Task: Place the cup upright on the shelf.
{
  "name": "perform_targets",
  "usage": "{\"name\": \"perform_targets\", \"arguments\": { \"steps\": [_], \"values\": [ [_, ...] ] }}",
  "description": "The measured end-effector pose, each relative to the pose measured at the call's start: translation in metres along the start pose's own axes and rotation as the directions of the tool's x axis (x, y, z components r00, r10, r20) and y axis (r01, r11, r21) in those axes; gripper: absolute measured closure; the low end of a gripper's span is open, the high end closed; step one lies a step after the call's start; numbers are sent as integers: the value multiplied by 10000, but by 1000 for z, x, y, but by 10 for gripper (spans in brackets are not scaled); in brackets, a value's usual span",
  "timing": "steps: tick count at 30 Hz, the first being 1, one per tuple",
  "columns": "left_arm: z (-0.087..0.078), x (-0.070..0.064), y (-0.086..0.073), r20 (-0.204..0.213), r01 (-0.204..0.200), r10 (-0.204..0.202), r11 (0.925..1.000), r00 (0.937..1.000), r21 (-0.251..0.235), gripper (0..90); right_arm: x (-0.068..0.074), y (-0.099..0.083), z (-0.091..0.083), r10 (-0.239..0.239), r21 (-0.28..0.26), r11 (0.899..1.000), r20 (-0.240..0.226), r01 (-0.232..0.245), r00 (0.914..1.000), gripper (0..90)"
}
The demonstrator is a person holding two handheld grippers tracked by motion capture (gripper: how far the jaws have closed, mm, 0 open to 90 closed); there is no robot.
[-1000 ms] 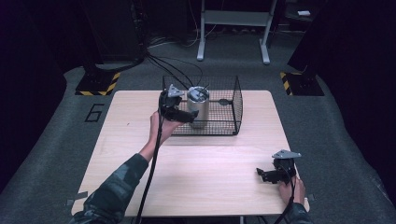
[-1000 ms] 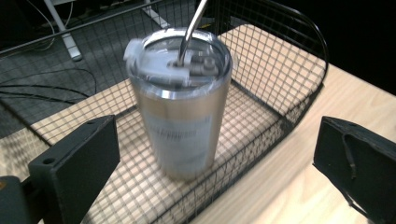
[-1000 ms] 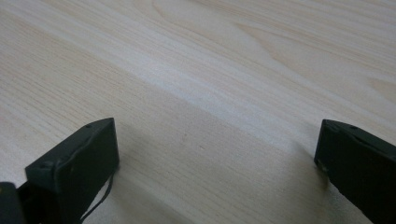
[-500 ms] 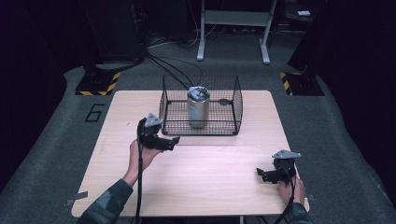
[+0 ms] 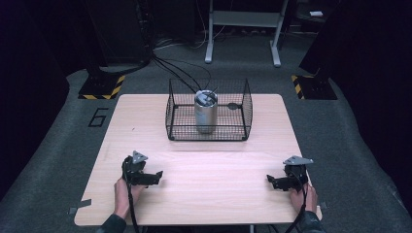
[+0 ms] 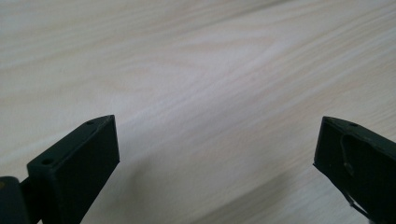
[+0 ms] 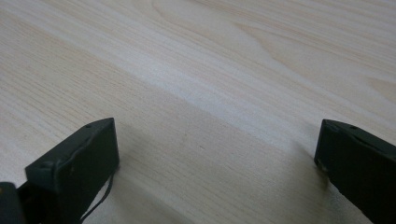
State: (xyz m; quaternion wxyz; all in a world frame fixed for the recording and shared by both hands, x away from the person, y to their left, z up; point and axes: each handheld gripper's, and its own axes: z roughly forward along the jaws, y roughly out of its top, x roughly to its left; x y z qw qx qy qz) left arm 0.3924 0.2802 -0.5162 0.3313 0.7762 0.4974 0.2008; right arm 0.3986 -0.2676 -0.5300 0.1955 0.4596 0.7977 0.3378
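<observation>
Left gripper (image 5: 154,175) rests low on the near left part of the table (image 5: 214,160), jaws spread wide with nothing between them; the left gripper view shows bare wood grain across the full gap. Right gripper (image 5: 272,181) rests at the near right part of the table, likewise spread wide and empty, with bare wood between its jaws in the right gripper view. The two grippers sit well apart from each other, each held by a hand at the table's near edge.

Table: light wood, rectangular, standing on grey carpet.

Wire basket (image 5: 241,103): black mesh, open-topped, set at the far middle of the table, well apart from both grippers.

Metal cup (image 5: 206,114): silver, cylindrical, upright inside the wire basket, left of its centre, with something indistinct showing in its open top.
</observation>
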Motion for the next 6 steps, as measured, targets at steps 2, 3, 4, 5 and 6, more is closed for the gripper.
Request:
{"name": "perform_targets", "arguments": {
  "steps": [2,3,4,5,6],
  "values": [
    [0,2,-7,-87,139,-139,9999,9999,65,1,0,0,0,0,2,10000,-2,0,10000,0],
    [0,3,-10,-171,194,-193,9998,9997,45,1,0,0,0,0,2,10000,0,0,10000,0],
    [0,4,-13,-213,230,-230,9997,9995,21,1,0,0,0,3,1,10000,2,-3,10000,0],
    [0,5,-16,-255,249,-247,9997,9994,83,1,0,0,0,9,0,10000,1,-9,10000,0],
    [0,5,-17,-265,302,-299,9995,9992,115,1,0,0,0,7,2,10000,2,-7,10000,0]
  ]
}}
